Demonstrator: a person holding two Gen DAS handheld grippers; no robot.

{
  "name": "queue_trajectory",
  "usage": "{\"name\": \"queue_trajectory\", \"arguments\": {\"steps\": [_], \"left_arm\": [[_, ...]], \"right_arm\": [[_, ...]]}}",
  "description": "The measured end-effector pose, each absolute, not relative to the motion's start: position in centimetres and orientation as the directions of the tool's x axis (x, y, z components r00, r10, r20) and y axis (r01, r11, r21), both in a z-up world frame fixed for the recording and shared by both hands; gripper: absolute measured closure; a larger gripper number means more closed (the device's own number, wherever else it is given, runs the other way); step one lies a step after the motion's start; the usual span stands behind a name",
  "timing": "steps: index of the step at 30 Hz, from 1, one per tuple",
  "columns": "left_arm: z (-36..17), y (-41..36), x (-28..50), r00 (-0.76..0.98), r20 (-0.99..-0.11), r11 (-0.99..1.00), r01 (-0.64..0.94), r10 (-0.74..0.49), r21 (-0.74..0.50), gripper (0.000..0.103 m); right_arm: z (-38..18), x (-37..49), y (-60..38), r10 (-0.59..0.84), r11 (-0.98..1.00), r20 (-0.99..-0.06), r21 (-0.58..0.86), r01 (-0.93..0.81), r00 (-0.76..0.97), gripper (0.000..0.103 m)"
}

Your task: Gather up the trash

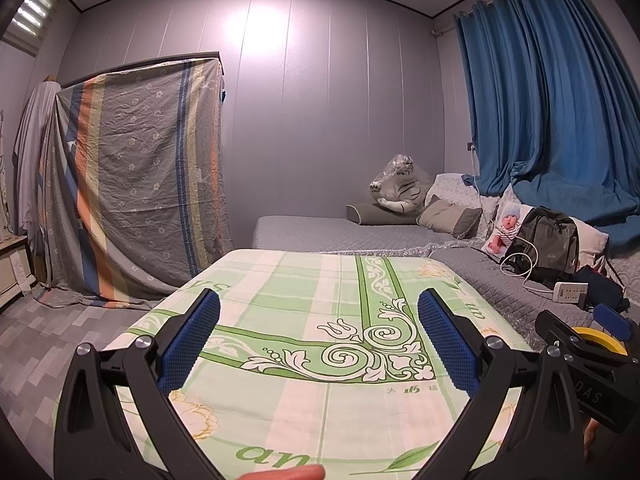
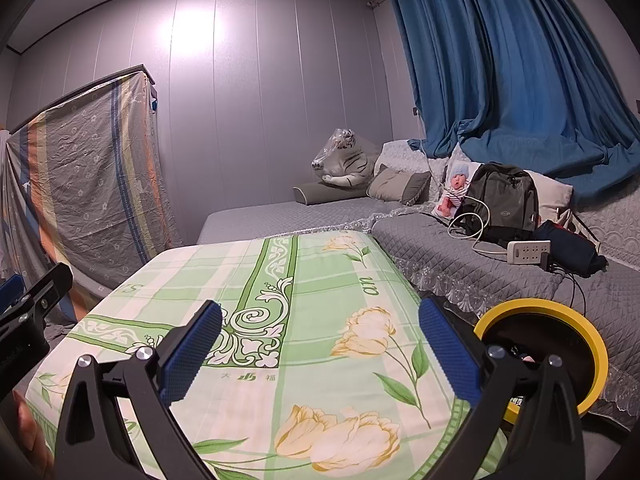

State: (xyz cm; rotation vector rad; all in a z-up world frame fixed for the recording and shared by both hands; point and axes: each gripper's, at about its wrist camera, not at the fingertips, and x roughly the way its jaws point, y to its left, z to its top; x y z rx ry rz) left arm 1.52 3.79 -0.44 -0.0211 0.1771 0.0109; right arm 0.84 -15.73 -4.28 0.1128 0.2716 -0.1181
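Observation:
My left gripper (image 1: 319,334) is open and empty above a table covered with a green and cream flowered cloth (image 1: 304,320). My right gripper (image 2: 320,344) is open and empty above the same cloth (image 2: 320,280), near its right edge. A yellow-rimmed round bin (image 2: 568,332) stands just right of the table, partly behind my right finger; dark contents show inside. In the left wrist view its rim (image 1: 600,338) shows behind the right gripper's body (image 1: 580,372). No loose trash shows on the cloth.
A grey quilted bed (image 2: 460,256) runs behind and right of the table, with a backpack (image 2: 504,200), power strip (image 2: 528,251), doll (image 2: 456,188), pillows and plush tiger (image 2: 344,160). A sheet-draped wardrobe (image 1: 132,184) stands left. Blue curtains (image 2: 520,72) hang right.

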Motion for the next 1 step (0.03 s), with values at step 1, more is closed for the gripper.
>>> {"name": "queue_trajectory", "arguments": {"steps": [1], "left_arm": [[-0.46, 3.82, 1.54, 0.984, -0.179, 1.000, -0.012, 0.008, -0.021, 0.008]], "right_arm": [[-4.28, 0.84, -15.73, -0.101, 0.987, -0.274, 0.095, 0.131, 0.957, 0.008]]}}
